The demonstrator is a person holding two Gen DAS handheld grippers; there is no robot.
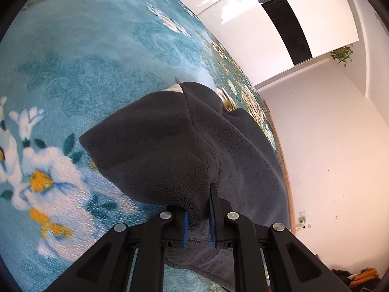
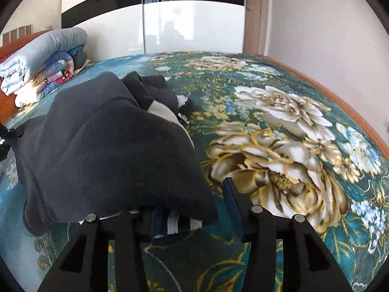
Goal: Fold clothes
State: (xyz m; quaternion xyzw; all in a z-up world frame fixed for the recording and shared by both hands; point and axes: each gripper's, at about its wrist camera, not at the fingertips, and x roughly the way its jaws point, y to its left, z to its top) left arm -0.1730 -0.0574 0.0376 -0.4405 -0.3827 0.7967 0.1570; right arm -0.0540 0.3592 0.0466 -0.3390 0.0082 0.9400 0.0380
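A dark grey fleece garment [image 1: 170,141] lies bunched on a teal floral bedspread [image 1: 85,48]. My left gripper [image 1: 198,216] is shut on a fold of the fleece, which bulges between its blue pads [image 1: 212,219]. In the right wrist view the same garment [image 2: 109,146] drapes over my right gripper's left finger and hides it. A striped white and dark lining [image 2: 175,221] shows under its edge. My right gripper [image 2: 192,209] stands wide apart, with the right finger [image 2: 231,202] bare over the bedspread [image 2: 279,146].
A rolled stack of quilts [image 2: 43,58] sits at the far left of the bed. A wooden bed edge [image 2: 340,102] runs along the right. White wardrobe doors [image 2: 194,24] stand behind the bed. White wall [image 1: 328,146] lies beyond the bed edge.
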